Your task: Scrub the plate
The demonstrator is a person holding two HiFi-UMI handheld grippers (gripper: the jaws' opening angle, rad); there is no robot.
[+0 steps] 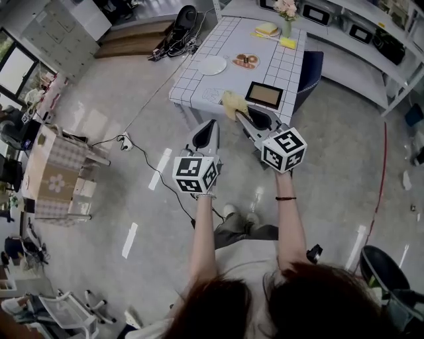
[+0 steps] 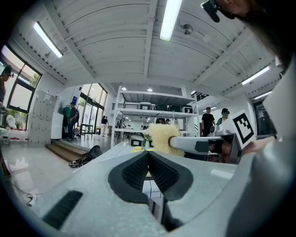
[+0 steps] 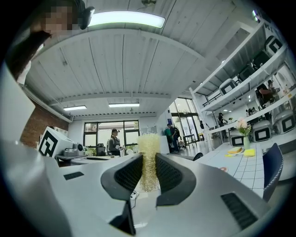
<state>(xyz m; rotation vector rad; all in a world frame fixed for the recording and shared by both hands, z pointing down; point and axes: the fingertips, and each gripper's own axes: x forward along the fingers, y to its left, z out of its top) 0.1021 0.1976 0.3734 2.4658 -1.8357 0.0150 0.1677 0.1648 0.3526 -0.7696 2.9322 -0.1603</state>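
A white plate (image 1: 212, 65) lies on the table with the grid cloth (image 1: 192, 86), ahead of both grippers. My right gripper (image 1: 239, 116) is shut on a yellow scrubbing sponge (image 1: 232, 103), held over the table's near edge and short of the plate. In the right gripper view the sponge (image 3: 149, 143) stands upright, pinched between the jaws of the right gripper (image 3: 149, 163). My left gripper (image 1: 210, 126) hangs left of it, off the table, jaws closed together and empty. The left gripper view shows its own shut jaws (image 2: 149, 155), with the sponge (image 2: 160, 137) beyond them.
On the table are a second plate with food (image 1: 246, 61), a dark framed tray (image 1: 264, 95), a vase of flowers (image 1: 286, 10) and yellow items (image 1: 287, 42). A blue chair (image 1: 309, 70) stands at the table's right. Cables (image 1: 126, 141) run over the floor on the left.
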